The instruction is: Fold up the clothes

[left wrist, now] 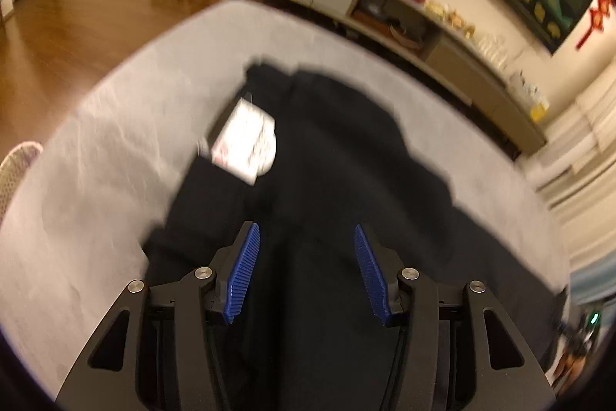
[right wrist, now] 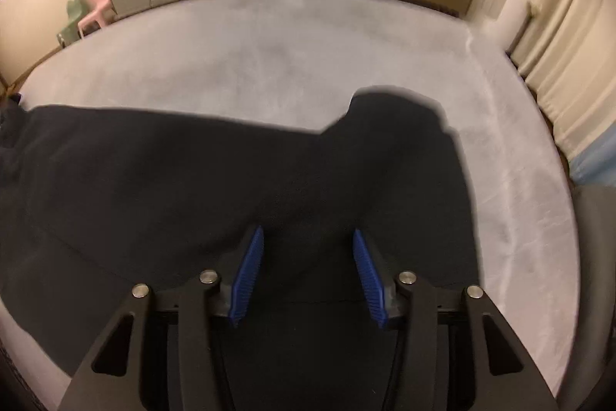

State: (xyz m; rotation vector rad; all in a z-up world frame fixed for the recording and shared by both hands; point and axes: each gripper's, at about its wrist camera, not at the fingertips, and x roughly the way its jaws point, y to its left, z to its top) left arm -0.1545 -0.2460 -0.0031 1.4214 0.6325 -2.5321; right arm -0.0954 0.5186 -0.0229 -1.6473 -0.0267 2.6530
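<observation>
Two grippers hovered over dark garment (left wrist: 327, 149) spread on grey bed cover (left wrist: 96, 149). Left gripper (left wrist: 307, 232) released, nothing between pads. Right gripper (right wrist: 308, 234) likewise released. White label (left wrist: 246, 145) showed on garment.

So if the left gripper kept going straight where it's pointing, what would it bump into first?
Most likely the dark garment lying on the grey surface. The left gripper points down at it, jaws open, though depth is hard to judge.
</observation>
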